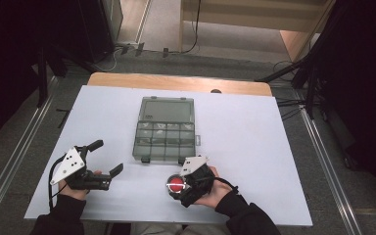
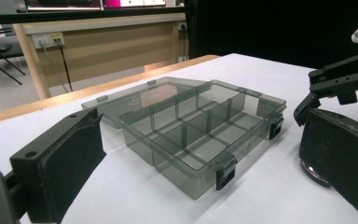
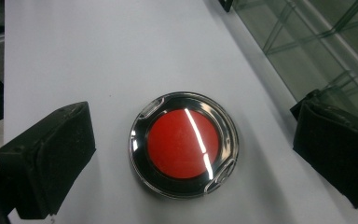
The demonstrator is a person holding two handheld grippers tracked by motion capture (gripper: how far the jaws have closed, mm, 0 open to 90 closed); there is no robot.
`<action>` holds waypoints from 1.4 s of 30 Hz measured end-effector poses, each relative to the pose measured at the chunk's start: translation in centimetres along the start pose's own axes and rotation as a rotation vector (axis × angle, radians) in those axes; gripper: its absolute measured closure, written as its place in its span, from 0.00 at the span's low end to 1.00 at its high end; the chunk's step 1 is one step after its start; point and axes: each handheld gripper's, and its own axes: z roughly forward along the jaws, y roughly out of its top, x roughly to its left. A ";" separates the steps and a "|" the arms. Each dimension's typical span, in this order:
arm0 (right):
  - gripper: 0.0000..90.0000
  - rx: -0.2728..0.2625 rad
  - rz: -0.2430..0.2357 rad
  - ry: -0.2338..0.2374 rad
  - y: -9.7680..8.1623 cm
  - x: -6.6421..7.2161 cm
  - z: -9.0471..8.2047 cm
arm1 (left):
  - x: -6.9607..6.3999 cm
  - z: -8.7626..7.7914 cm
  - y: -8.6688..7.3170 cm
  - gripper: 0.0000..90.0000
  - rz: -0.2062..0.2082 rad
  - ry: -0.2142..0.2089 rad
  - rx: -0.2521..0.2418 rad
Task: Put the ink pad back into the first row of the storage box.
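The right claw (image 3: 186, 154) is open, and its two black jaws stand on either side of a round red disc with a shiny dark rim (image 3: 184, 143). The disc lies flat on the white worktop (image 3: 98, 56), and neither jaw touches it; there is a clear gap on both sides. In the high view this disc (image 1: 176, 185) sits near the front edge of the worktop, just in front of the open grey compartment box (image 1: 165, 129), and the right claw (image 1: 180, 187) comes down over it from the person's right hand (image 1: 210, 188).

The step in hand seems to be the grasp of the disc: the claw is placed around it but has not yet closed. The next move probably calls for lowering the jaws until they reach the rim, then closing them evenly. The disc is low and smooth, so it could slip or tip if the jaws catch only its upper edge. After that, one of the empty compartments of the box (image 2: 200, 135) looks like the likely place for it.

The right hand is turned so that the claw points down and a little to the person's left. The left claw (image 1: 108, 159) is also open and holds nothing; it rests low over the worktop at the left, well apart from the disc, and points toward the box. The left hand (image 1: 78, 183) holds it almost level.
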 end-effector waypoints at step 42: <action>0.35 0.019 0.037 -0.020 1.2 0.0 -0.1 | 0.0 0.0 0.0 0.00 0.001 -0.003 0.002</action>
